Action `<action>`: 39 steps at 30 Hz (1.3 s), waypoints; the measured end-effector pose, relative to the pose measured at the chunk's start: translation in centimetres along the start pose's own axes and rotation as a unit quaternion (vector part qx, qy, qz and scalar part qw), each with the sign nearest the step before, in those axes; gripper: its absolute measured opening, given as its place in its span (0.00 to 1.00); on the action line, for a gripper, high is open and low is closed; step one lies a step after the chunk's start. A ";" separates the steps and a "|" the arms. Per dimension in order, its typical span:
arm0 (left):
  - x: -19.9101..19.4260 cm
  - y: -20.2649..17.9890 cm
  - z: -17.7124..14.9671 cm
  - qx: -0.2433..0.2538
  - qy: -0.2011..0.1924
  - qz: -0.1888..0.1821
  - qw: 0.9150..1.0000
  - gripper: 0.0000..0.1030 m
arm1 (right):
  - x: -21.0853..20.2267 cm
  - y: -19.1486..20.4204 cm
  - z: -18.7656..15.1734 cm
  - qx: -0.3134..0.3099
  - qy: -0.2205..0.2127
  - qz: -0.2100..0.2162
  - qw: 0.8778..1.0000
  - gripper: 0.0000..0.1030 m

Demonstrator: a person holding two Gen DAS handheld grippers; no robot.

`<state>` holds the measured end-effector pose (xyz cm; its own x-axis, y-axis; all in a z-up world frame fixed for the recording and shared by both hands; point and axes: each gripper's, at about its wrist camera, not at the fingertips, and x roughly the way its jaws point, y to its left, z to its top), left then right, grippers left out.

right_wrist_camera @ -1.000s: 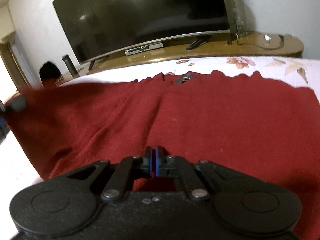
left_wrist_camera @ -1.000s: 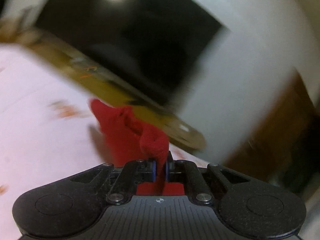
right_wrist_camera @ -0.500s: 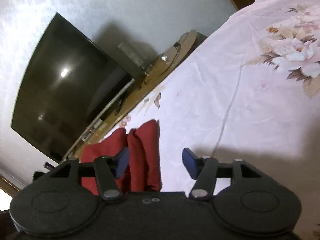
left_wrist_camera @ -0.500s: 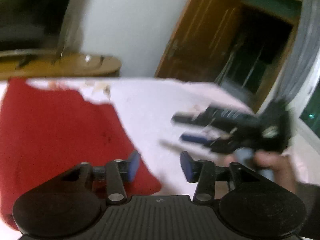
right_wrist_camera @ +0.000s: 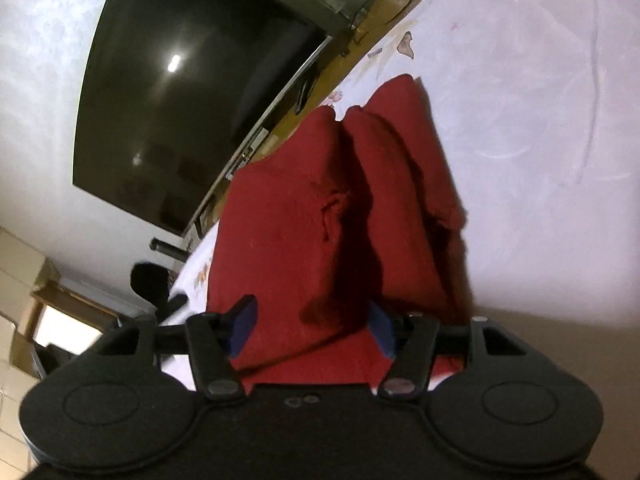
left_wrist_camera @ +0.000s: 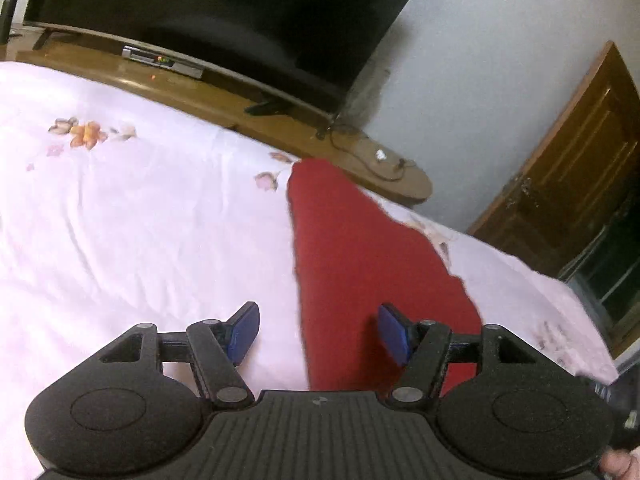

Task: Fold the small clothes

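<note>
A dark red knitted garment (left_wrist_camera: 360,264) lies folded in a long strip on the pale pink floral bedsheet (left_wrist_camera: 132,216). My left gripper (left_wrist_camera: 318,330) is open just above its near end, with the garment's left edge between the blue pads. In the right wrist view the garment (right_wrist_camera: 320,208) shows as a folded stack with a crease down its middle. My right gripper (right_wrist_camera: 312,326) is open, its pads standing either side of the garment's near edge without pinching it.
A large dark television (left_wrist_camera: 208,12) stands on a low wooden cabinet (left_wrist_camera: 280,128) beyond the bed's far edge. A brown wooden door (left_wrist_camera: 568,176) is at the right. Cardboard boxes (right_wrist_camera: 36,320) and a dark object (right_wrist_camera: 150,280) sit left of the bed.
A second ago both grippers were shut on the red cloth. Both let go and opened. The garment now lies folded, and both grippers have swung back over its near end.
</note>
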<state>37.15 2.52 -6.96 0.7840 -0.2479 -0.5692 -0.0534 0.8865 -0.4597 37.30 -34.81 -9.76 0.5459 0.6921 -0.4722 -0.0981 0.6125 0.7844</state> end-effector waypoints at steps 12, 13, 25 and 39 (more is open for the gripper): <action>4.7 -0.2 0.5 0.010 0.019 0.016 1.000 0.63 | 3.2 2.2 1.3 -0.027 0.017 -0.034 0.999 0.12; 4.4 -0.5 0.6 0.017 0.019 0.012 1.000 0.62 | 2.9 2.6 1.2 -0.038 0.008 -0.033 0.999 0.12; 7.5 -6.6 -0.4 0.097 0.075 -0.003 0.992 0.64 | -3.1 2.8 1.5 -0.108 -0.055 -0.080 0.989 0.10; 9.1 -4.1 4.4 0.066 0.029 0.005 0.997 0.64 | -0.4 -0.2 8.0 -0.078 -0.081 -0.066 0.991 0.36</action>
<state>47.22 -1.60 -7.21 0.7471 -0.2572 -0.6129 0.0239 0.9319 -0.3620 43.75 -38.27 -6.53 0.6883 0.5392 -0.4853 -0.1372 0.7537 0.6427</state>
